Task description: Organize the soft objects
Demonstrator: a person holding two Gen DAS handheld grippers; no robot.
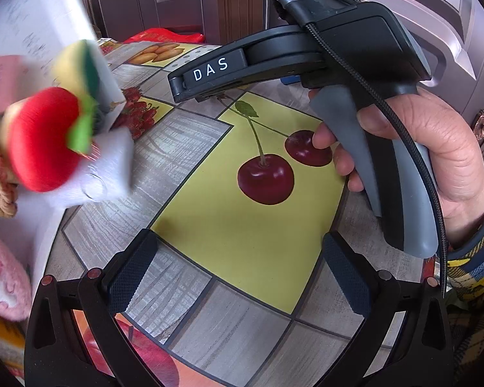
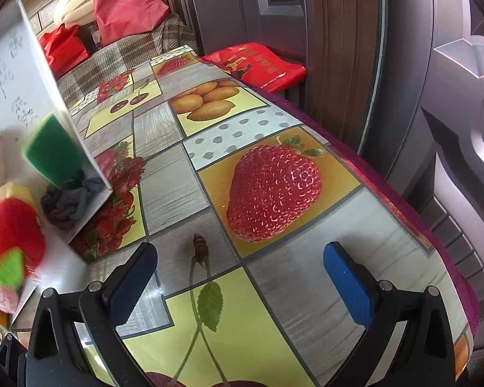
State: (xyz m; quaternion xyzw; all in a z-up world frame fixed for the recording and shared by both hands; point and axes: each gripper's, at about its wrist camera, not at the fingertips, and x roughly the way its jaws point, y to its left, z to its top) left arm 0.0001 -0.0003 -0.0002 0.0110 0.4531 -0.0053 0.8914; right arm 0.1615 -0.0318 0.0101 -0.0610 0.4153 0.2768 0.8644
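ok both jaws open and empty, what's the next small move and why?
Probably swing the left gripper left toward the red plush apple with green felt leaf. It holds nothing over the fruit-print tablecloth, and the soft items sit in the white box on that side. The right gripper is also empty.

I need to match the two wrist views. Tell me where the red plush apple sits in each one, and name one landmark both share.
Left wrist: red plush apple at the left edge, mid-height, blurred, in front of the white box.
Right wrist: same apple at the far left, lower half, blurred.
Shared landmark: the green and yellow sponge just above it.
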